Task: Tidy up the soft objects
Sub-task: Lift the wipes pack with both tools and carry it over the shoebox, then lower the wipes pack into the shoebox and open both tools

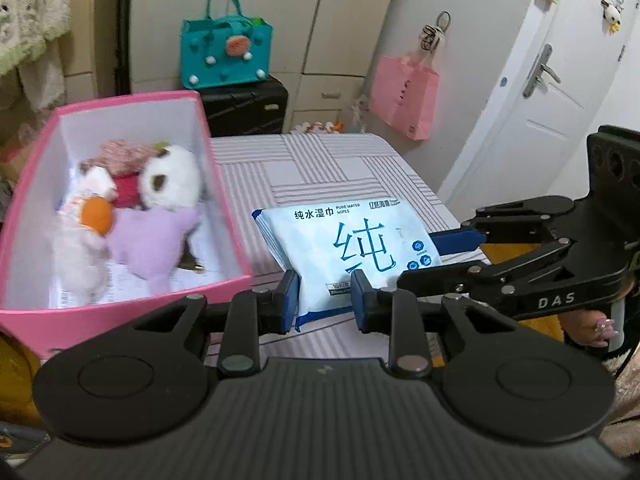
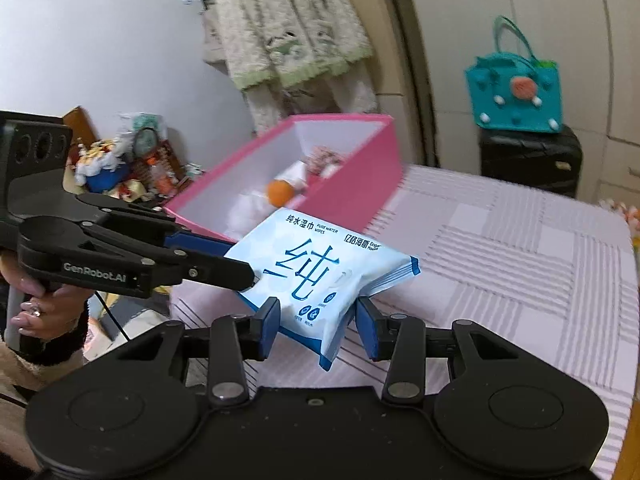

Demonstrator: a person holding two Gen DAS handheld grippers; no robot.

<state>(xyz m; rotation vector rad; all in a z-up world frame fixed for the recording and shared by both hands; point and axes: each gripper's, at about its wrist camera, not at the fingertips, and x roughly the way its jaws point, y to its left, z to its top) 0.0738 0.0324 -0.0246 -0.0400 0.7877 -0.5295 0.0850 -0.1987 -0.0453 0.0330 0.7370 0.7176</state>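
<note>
A light-blue pack of wet wipes [image 1: 348,240] [image 2: 316,268] is held up over the striped surface by both grippers. My left gripper [image 1: 324,300] [image 2: 228,258] is shut on the pack's near edge in the left wrist view. My right gripper [image 2: 318,320] [image 1: 436,258] has the pack's other end squeezed between its blue pads. The pink box [image 1: 224,160] [image 2: 360,184] stands just left of the pack. It holds a white plush [image 1: 168,184], a purple plush [image 1: 152,240] and other soft toys, one with an orange ball [image 2: 280,192].
A striped cloth [image 1: 340,168] covers the surface under the pack. Behind it are a teal handbag [image 1: 226,52] on a black suitcase [image 1: 244,108], a pink paper bag [image 1: 404,96] and a white door [image 1: 540,80]. Cluttered small items [image 2: 120,164] lie beyond the box.
</note>
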